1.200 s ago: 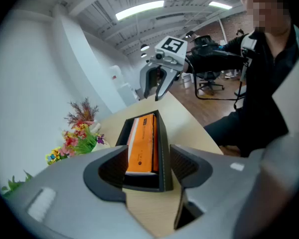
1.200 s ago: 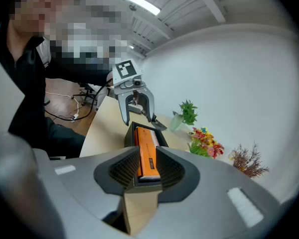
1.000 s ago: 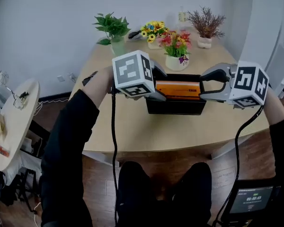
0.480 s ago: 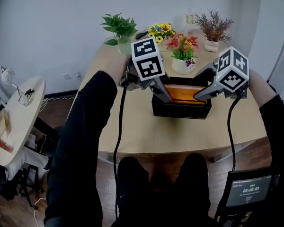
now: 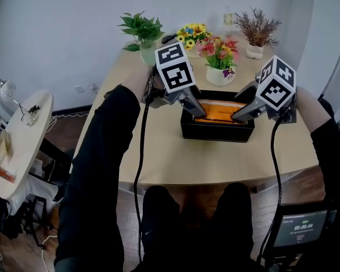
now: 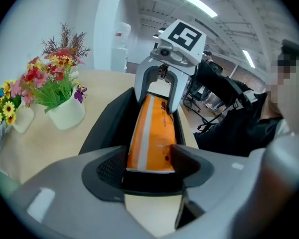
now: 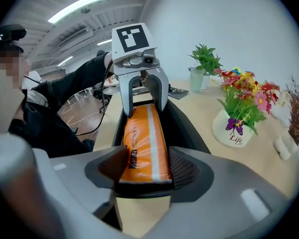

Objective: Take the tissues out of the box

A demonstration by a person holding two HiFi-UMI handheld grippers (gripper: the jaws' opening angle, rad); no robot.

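Observation:
An orange tissue pack (image 5: 218, 111) lies inside a black open box (image 5: 215, 132) on the wooden table (image 5: 175, 163). My left gripper (image 5: 201, 113) reaches down into the box's left end and my right gripper (image 5: 236, 117) into its right end. In the left gripper view the pack (image 6: 149, 133) sits between my left gripper's (image 6: 148, 161) jaws, which are closing with both pads against its sides. The right gripper (image 6: 158, 94) straddles the far end. In the right gripper view the right gripper's (image 7: 142, 171) closing jaws hold the pack's (image 7: 144, 143) near end.
Behind the box stand a white pot of red flowers (image 5: 220, 67), a green plant (image 5: 140, 30), yellow flowers (image 5: 191, 35) and a dried plant (image 5: 258, 35). A round side table (image 5: 17, 140) is at the left, a small screen (image 5: 300, 228) at the lower right.
Both grippers have tipped from level to nose-down, and their tips have gone into the two ends of the box around the pack. Over the last half second they have barely moved.

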